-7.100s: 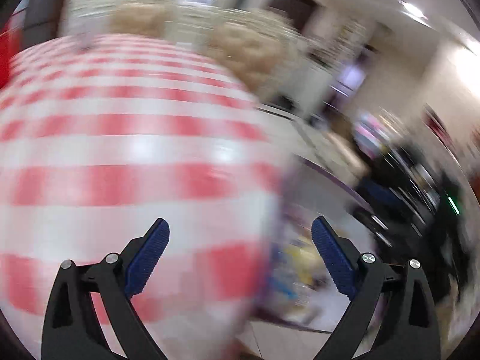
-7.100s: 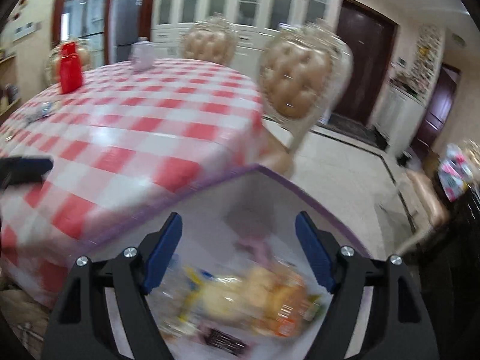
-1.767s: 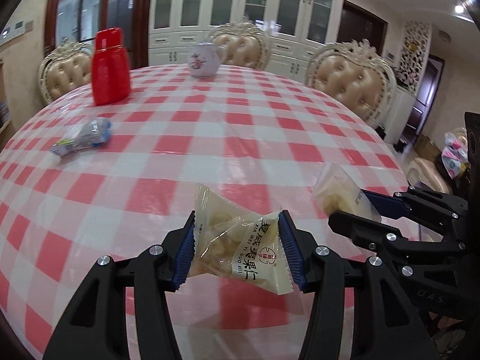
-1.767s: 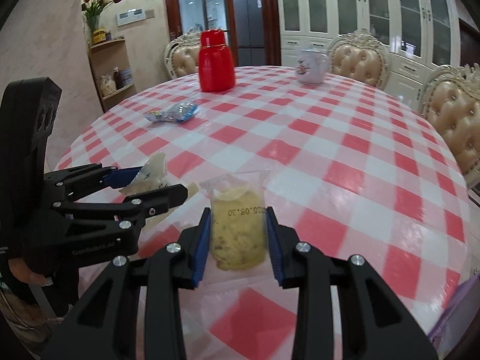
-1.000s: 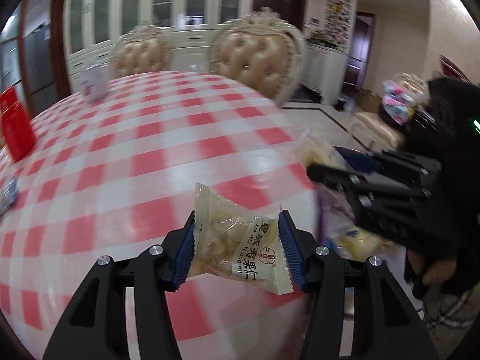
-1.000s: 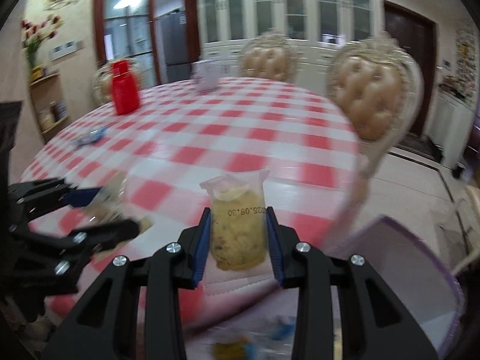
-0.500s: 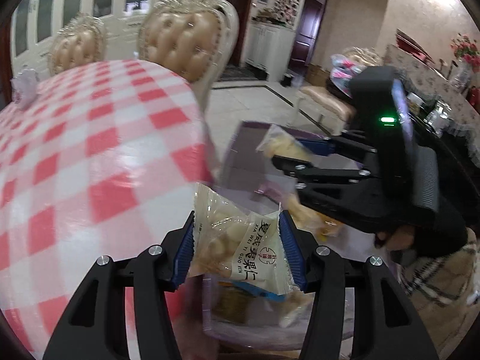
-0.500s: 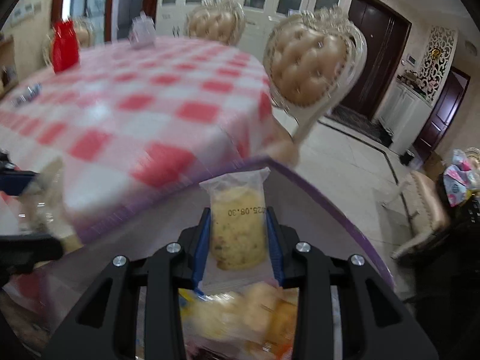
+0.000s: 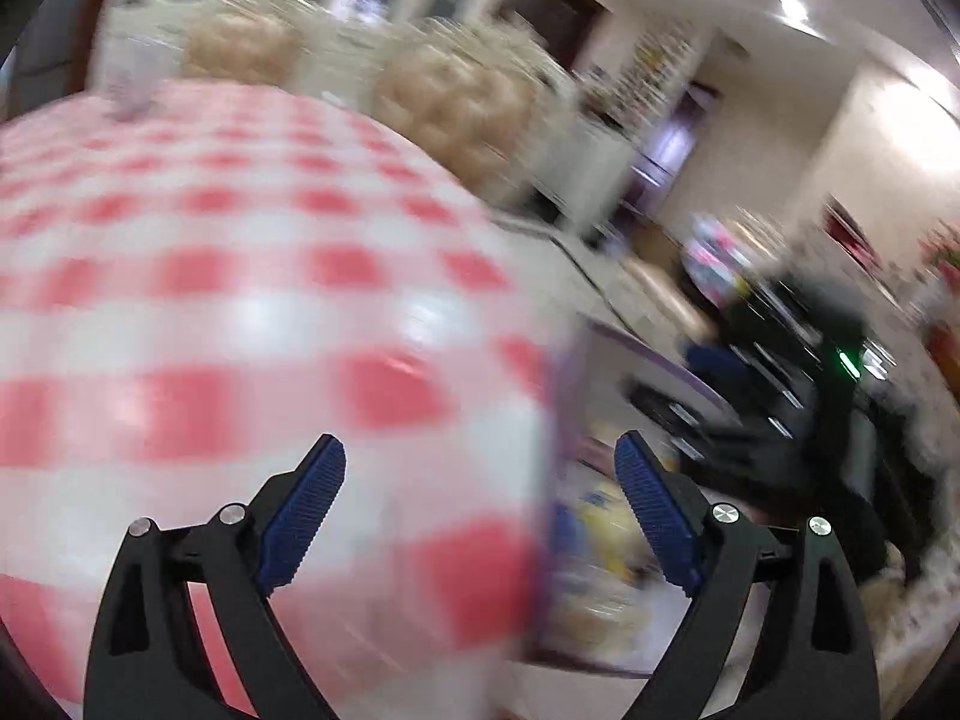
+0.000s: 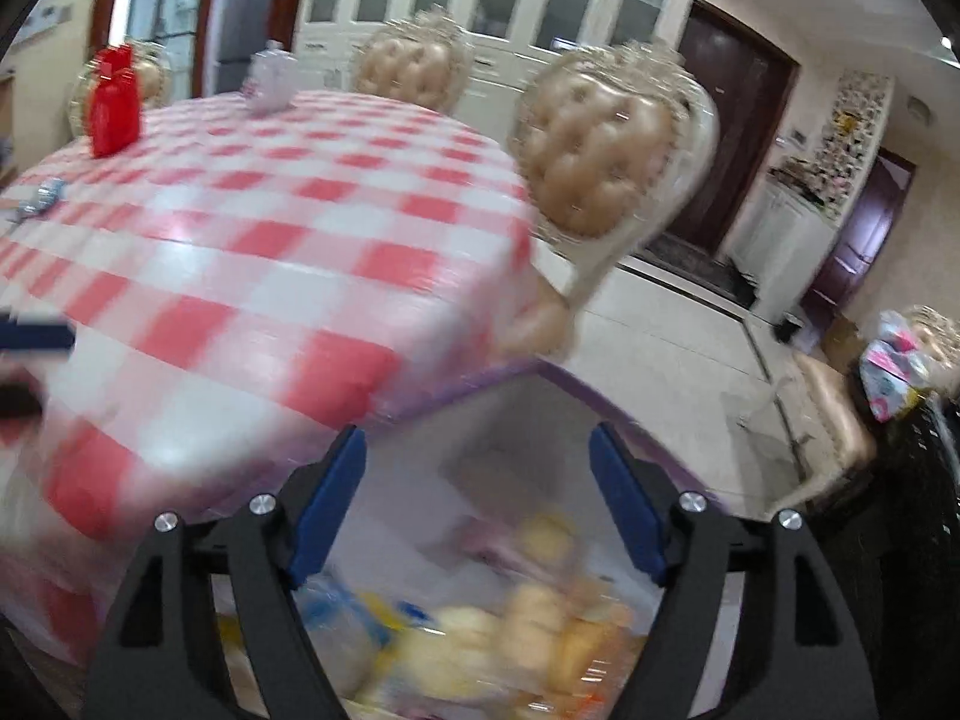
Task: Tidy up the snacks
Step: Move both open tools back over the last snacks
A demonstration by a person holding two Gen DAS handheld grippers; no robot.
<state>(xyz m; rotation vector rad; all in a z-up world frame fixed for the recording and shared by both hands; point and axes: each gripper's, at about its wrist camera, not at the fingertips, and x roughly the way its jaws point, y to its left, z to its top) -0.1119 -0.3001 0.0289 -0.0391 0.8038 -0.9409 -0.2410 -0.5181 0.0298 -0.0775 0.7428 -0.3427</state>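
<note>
- While hovering over the purple-rimmed bin (image 10: 606, 405), right gripper (image 10: 477, 501) jaws have just been opening, gripping nothing.
- Left gripper (image 9: 480, 507), at 9 o'clock of the bin: jaws have just been spreading, likewise empty.
- Snack packets (image 10: 468, 630) are lying in the bin.

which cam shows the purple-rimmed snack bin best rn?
Right wrist: the bin sits directly below the open right gripper, rim and piled snack packets visible. Left wrist shows only a blurred sliver of it.
</note>
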